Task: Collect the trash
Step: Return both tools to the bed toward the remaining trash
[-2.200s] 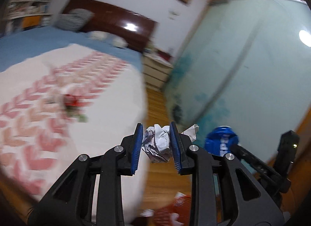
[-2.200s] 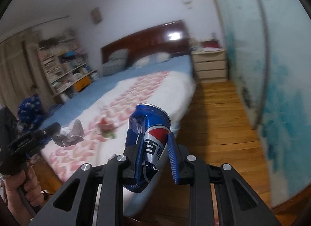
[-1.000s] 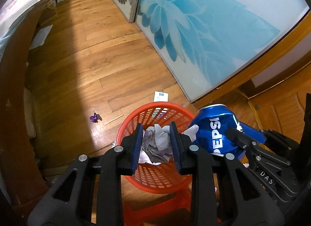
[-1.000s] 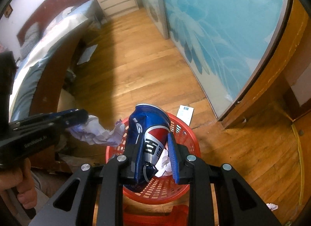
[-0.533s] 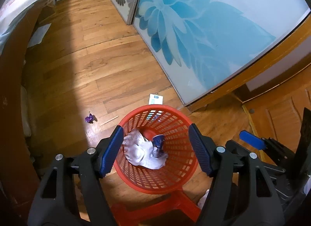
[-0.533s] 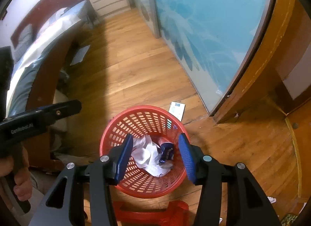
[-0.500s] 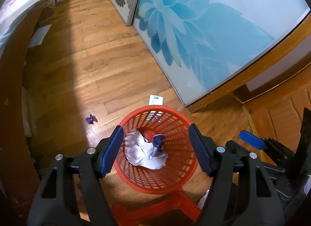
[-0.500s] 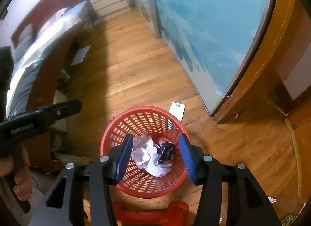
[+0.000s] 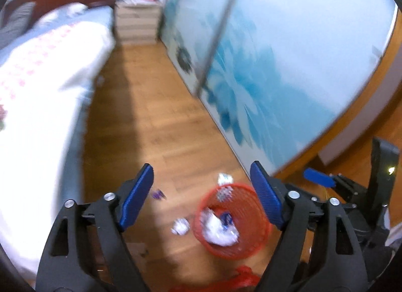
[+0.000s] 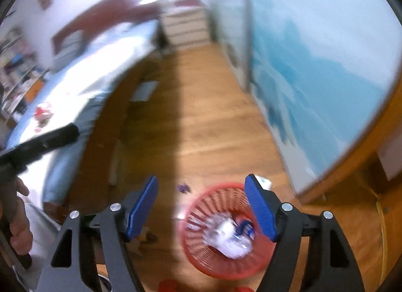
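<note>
Bedroom, wooden floor (image 9: 160,121), red basket (image 9: 253,246), both hand-held grippers (image 9: 201,200) (image 10: 201,210) opening, empty

Plastic mesh basket (image 10: 201,206) (wood floor (image 10: 201,128))

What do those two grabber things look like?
Both look alike. The left gripper and the right gripper each have two chunky black plastic arms with cut-out holes and shiny silver screws. The fingers wear flat bright blue pads. In the right view, the left one looks like a long black bar with a handle, held in a hand.
</note>
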Demonstrator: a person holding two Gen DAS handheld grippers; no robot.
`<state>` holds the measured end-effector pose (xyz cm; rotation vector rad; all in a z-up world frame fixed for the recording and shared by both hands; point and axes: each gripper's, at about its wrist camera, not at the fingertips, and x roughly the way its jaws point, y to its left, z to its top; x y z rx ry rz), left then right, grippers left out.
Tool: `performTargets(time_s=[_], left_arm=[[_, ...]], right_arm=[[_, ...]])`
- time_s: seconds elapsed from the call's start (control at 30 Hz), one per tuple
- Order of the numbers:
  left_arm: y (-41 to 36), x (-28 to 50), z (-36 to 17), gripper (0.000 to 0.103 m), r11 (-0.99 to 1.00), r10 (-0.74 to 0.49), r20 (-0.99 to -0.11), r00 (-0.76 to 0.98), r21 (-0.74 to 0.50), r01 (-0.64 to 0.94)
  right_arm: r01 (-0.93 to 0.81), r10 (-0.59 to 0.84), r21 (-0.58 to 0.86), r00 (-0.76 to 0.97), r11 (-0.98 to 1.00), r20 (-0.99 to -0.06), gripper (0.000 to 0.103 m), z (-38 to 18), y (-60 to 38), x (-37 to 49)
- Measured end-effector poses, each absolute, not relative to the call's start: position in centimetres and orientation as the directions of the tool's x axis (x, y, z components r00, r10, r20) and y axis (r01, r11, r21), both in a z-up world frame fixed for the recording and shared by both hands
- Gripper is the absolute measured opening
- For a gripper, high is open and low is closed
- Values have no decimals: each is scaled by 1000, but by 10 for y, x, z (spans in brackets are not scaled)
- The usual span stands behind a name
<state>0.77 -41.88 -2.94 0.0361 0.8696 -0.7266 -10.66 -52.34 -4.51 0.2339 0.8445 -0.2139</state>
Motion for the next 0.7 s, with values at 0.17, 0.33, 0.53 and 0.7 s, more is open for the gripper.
performTargets(time_s=[0.17,0.33,0.53,0.7], left_arm=[[-302,29,4,82,846,-517,-641,568,-282,453],[-189,36,2,82,900,-431,-606,669,-343,270],[-115,49,-19,82,906,-390,-609,691,-386,171],[-71,63,-28,82,907,-358,-608,709,-405,111]], right_arm=[[101,4,112,725,989,-689,75,-11,-424,-67],[-37,92,97,746,995,-660,75,0,-332,-38],[-147,150,57,758,987,-635,75,2,-245,7],[-176,159,34,769,984,-619,74,-6,-187,81]])
